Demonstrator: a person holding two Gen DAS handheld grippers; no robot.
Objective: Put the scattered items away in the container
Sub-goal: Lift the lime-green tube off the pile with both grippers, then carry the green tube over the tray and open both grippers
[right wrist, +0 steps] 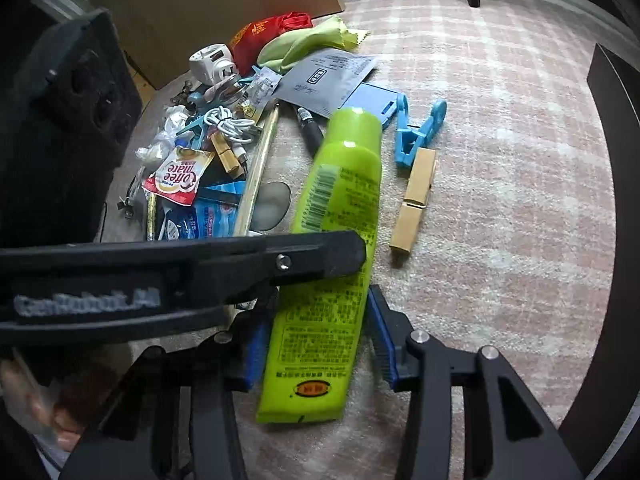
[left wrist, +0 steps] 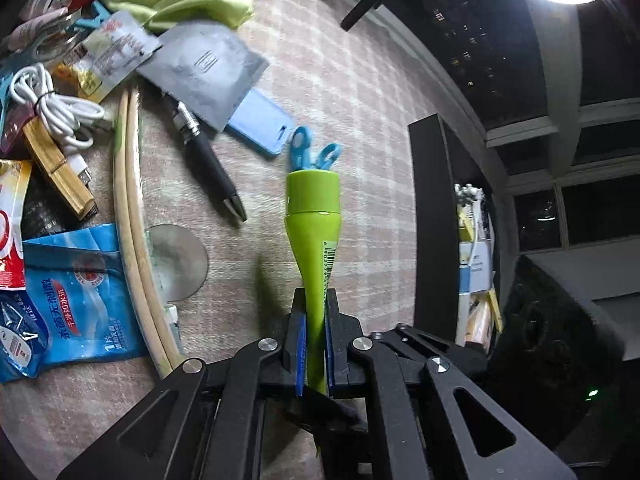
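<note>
Left gripper [left wrist: 316,344] is clamping the flat crimped end of the green tube [left wrist: 314,240], its blue pads pressing both faces; I am holding the tube above the checked rug [left wrist: 360,80], cap pointing away. Right gripper [right wrist: 316,344] is standing with its jaws spread on either side of the same tube's lower half, and I cannot tell whether its pads are touching. Beyond the tube's cap, the blue clip [right wrist: 420,128] is lying on the rug, with a wooden clothespin [right wrist: 414,200] just beside it. Left of the tube, the main heap is waiting: grey pouch [left wrist: 208,76], black pen [left wrist: 208,160], white cable [left wrist: 56,112], blue wipe packet [left wrist: 76,288]. I am judging the tidying barely begun, since nearly everything is lying loose; a dark bin [left wrist: 448,220] is showing right of the tube, possibly the container.
</note>
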